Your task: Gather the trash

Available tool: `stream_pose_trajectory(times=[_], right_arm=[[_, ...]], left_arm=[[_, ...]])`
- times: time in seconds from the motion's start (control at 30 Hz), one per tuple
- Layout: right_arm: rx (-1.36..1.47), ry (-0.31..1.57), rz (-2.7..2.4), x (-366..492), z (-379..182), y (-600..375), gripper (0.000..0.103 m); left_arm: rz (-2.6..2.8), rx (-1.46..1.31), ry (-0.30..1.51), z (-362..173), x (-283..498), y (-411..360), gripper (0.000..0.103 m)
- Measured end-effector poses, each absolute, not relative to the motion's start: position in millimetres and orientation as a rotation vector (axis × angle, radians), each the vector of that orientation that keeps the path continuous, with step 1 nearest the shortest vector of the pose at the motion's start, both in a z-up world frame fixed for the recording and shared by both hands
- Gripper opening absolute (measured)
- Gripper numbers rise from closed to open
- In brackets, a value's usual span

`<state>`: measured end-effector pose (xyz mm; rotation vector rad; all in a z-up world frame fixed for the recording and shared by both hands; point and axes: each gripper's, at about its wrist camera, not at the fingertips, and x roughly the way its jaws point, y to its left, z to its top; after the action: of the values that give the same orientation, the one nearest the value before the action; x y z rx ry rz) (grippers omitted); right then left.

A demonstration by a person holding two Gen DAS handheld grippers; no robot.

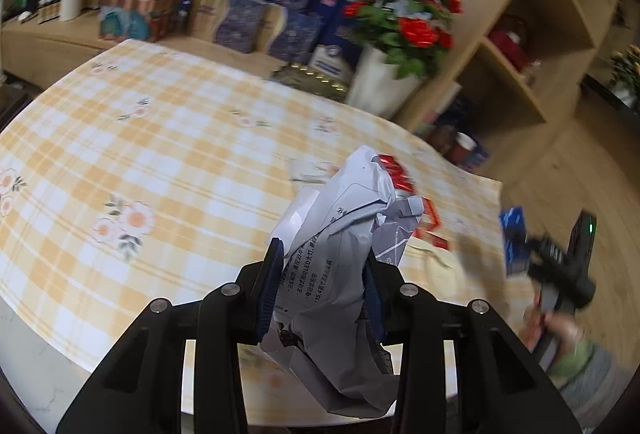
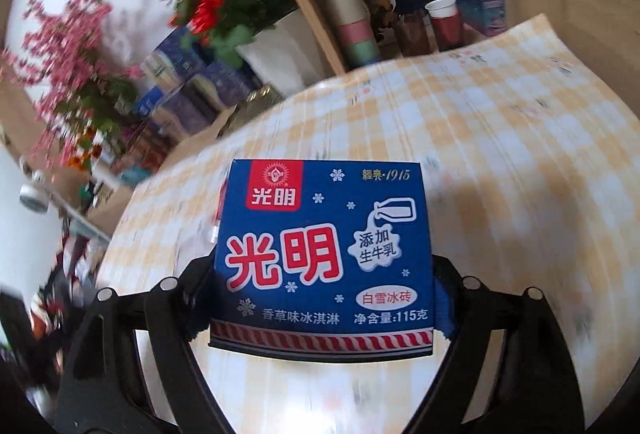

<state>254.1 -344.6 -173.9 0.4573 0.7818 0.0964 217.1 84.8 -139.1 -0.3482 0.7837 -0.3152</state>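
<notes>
Crumpled grey wrapper [image 1: 340, 266], printed with text, is sitting pinched between the blue pads of the left claw [image 1: 322, 288], hanging above the yellow-checked counter [image 1: 160, 138] with its upper end sticking up past the fingertips. Further right on the cloth, a red-and-white scrap [image 1: 424, 222] is lying just behind the wrapper. At the right edge, a hand [image 1: 560, 326] is carrying the right claw [image 2: 324, 274], which is clamping a blue ice cream box [image 2: 322, 254] by its two sides over the counter, its jaws standing wide around it.
</notes>
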Motion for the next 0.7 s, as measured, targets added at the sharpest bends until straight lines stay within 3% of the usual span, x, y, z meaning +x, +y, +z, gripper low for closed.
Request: stream_pose_trajectory(times=[0.4, 0.7], right_arm=[[0.34, 0.944, 0.187, 84.9, -205.0, -281.1, 0.082], [0.281, 1.041, 0.295, 38.0, -236.1, -230.6, 0.082]], left_arm=[[-0.378, -0.27, 0.849, -147.9, 111.3, 42.9, 0.037], [-0.357, -0.187, 0.892, -167.1, 52.7, 45.9, 0.037]])
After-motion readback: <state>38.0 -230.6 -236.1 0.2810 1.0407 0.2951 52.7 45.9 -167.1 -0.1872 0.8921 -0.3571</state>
